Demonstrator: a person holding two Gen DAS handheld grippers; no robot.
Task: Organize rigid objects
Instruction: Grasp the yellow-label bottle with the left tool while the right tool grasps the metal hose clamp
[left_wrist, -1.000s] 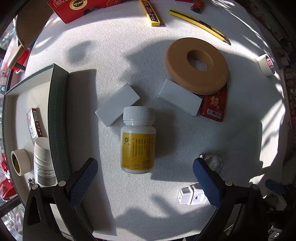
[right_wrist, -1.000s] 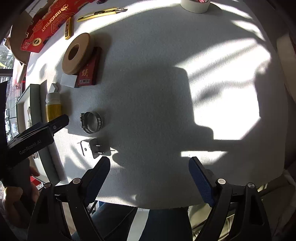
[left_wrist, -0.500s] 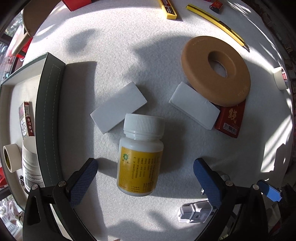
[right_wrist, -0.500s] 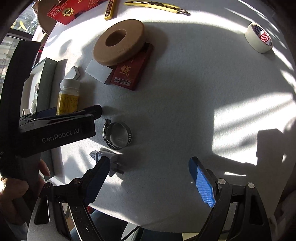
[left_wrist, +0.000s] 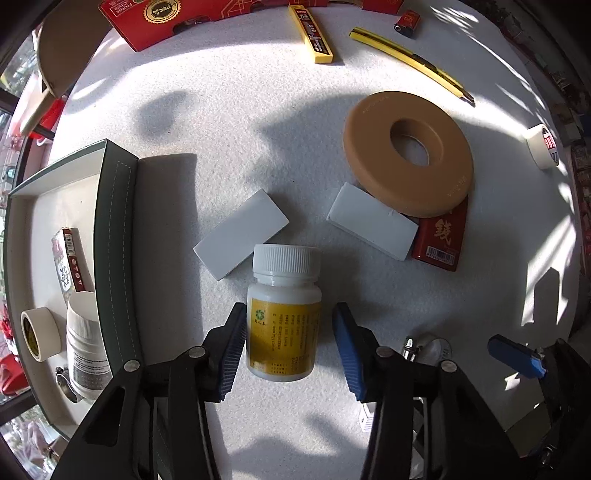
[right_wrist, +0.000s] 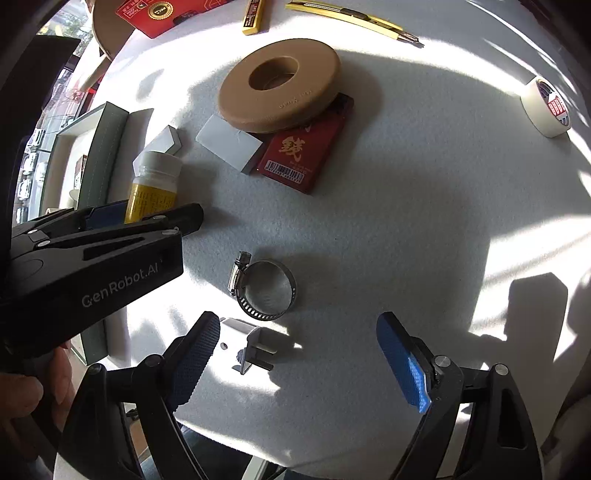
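A white pill bottle (left_wrist: 282, 314) with a yellow label lies on its side on the white felt table. My left gripper (left_wrist: 290, 314) points straight down over it, and its jaws are closing on the bottle's body, one blue pad at each side. The right wrist view shows the same bottle (right_wrist: 153, 184) with the left gripper (right_wrist: 184, 218) on it. My right gripper (right_wrist: 297, 325) hangs open above a steel hose clamp (right_wrist: 266, 288) and a small white bracket (right_wrist: 251, 347), touching neither.
A green-walled tray (left_wrist: 114, 240) at the left holds a second bottle (left_wrist: 86, 343), a tape roll (left_wrist: 38, 332) and a small carton (left_wrist: 68, 266). Beyond lie two grey blocks (left_wrist: 240, 232), a tan ring (left_wrist: 406, 155) on a red box (left_wrist: 439, 240), a yellow cutter (left_wrist: 410, 59) and another tape roll (right_wrist: 546, 107).
The left jaws have swung in from wide open to the bottle's sides. The right gripper has slid toward the hose clamp and bracket and rolled; its jaws stay wide.
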